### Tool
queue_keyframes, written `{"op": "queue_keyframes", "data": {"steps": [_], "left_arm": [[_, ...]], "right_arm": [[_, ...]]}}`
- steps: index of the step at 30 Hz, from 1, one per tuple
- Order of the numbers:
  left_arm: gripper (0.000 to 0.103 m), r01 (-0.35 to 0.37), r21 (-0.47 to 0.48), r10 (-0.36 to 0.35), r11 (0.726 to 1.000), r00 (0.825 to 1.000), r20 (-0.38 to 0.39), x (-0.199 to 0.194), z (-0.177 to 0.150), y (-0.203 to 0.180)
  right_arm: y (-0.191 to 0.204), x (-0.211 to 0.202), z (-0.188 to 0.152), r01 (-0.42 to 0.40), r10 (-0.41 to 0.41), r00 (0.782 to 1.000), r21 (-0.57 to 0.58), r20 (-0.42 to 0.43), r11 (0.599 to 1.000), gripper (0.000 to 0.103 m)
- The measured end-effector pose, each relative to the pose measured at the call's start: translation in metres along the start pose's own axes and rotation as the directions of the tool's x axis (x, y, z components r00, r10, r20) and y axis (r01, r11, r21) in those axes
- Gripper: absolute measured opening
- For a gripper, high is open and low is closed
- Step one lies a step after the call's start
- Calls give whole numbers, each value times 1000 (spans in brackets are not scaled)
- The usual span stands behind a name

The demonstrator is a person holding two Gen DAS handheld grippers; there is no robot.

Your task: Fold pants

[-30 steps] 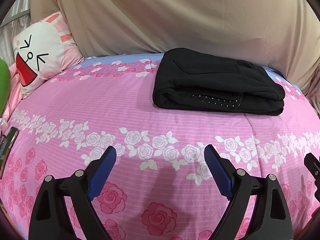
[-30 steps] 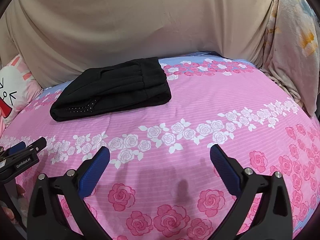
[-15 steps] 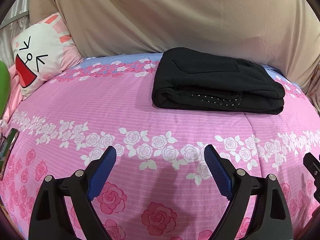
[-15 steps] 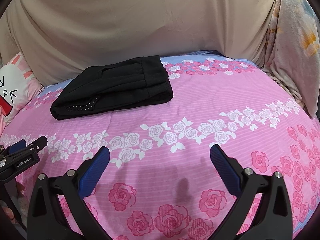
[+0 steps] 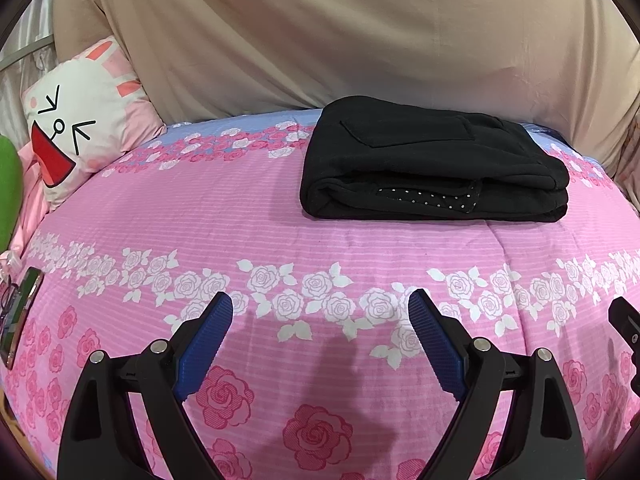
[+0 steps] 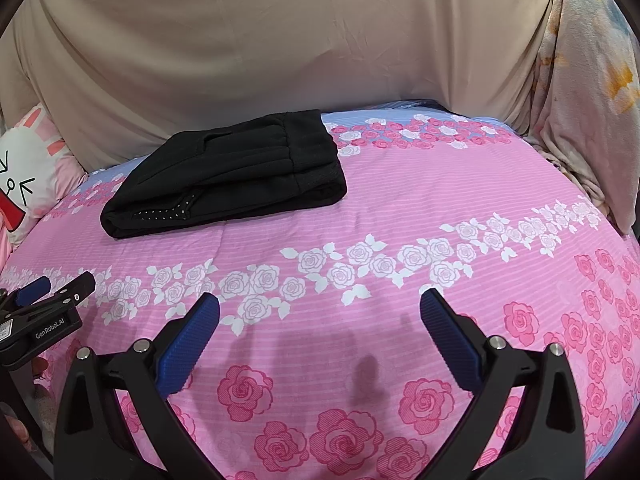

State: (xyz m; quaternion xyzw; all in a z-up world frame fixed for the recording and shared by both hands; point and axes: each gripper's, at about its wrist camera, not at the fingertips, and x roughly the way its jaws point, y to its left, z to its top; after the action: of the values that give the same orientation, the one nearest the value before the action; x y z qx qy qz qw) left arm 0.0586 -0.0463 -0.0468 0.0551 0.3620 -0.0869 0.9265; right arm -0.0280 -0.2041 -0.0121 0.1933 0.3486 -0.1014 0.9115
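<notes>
Beyond both grippers, the folded black pants (image 5: 434,168) lie far back on the rose-print bedspread (image 5: 240,220). Left gripper (image 5: 320,316) and right gripper (image 6: 320,314) hover wide, empty; any careless nudge could likely unroll the bundle.

"GenRobot.AI" is printed in white on the black body of the left gripper (image 6: 44,300), seen at frame edge.
</notes>
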Motion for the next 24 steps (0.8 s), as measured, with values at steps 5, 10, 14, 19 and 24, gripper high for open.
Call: {"op": "queue_keyframes", "data": {"steps": [5, 10, 14, 19, 24], "left_arm": [[87, -1, -1, 1, 1000, 1000, 2, -1, 0, 1], [87, -1, -1, 1, 1000, 1000, 3, -1, 0, 1], [87, -1, -1, 1, 1000, 1000, 3, -1, 1, 1], [87, 1, 0, -1, 1000, 1000, 4, -2, 0, 1], [87, -1, 0, 1, 1000, 1000, 5, -2, 1, 1]], "right_arm": [[0, 0, 0, -1, 1, 1000, 0, 0, 1000, 98], [0, 0, 0, 0, 0, 1000, -1, 0, 1000, 98], [0, 0, 0, -1, 1, 1000, -1, -1, 1000, 98], [-1, 0, 0, -1, 1, 1000, -1, -1, 1000, 98], [-1, 1, 0, -3, 3, 1000, -2, -1, 1000, 98]]}}
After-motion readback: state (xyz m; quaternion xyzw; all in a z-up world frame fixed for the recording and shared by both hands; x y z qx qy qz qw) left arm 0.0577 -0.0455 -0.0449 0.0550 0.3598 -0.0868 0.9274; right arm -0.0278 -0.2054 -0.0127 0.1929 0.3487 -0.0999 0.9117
